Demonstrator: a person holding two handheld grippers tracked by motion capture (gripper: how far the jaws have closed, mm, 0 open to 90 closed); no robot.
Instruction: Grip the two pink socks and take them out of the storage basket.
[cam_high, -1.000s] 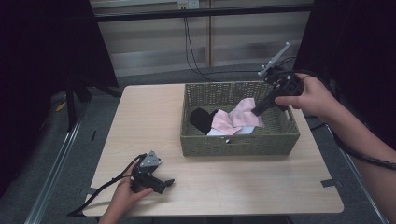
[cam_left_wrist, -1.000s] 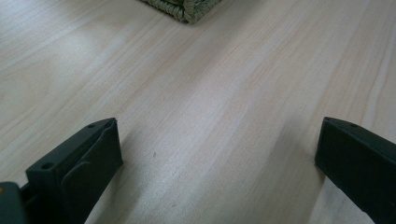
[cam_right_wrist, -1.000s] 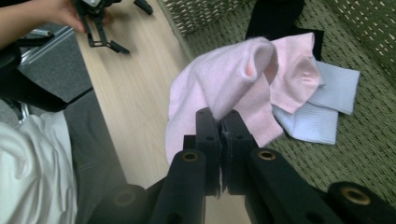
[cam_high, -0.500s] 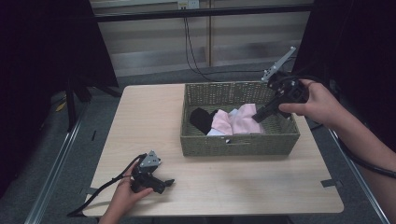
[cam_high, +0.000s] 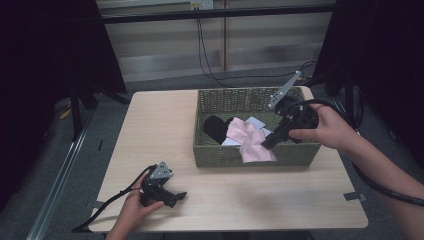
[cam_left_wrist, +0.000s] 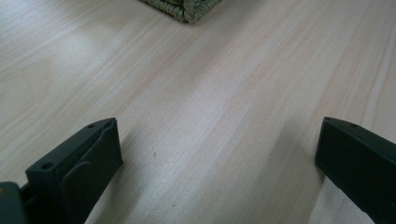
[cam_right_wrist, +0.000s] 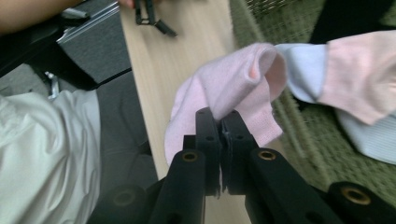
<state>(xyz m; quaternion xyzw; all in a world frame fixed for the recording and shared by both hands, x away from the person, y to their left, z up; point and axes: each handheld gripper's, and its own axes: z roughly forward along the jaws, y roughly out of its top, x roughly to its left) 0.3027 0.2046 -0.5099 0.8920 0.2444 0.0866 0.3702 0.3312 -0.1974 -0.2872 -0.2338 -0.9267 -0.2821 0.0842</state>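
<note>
Pinching the pink sock (cam_right_wrist: 224, 88) over the basket (cam_high: 220, 155), right gripper (cam_right_wrist: 220, 122) fingers closed; left gripper (cam_left_wrist: 219, 154) fingers open.

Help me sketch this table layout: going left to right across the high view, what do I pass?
Left gripper resting on the table → black sock in the wicker basket → pink sock draped over the basket's front rim → right gripper, pinching that sock → the person's right hand.

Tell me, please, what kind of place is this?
Probably a lab or studio set up for recording: black curtains flank a wooden table, cables hang down the back wall, and handheld grippers work at a wicker basket.
</note>
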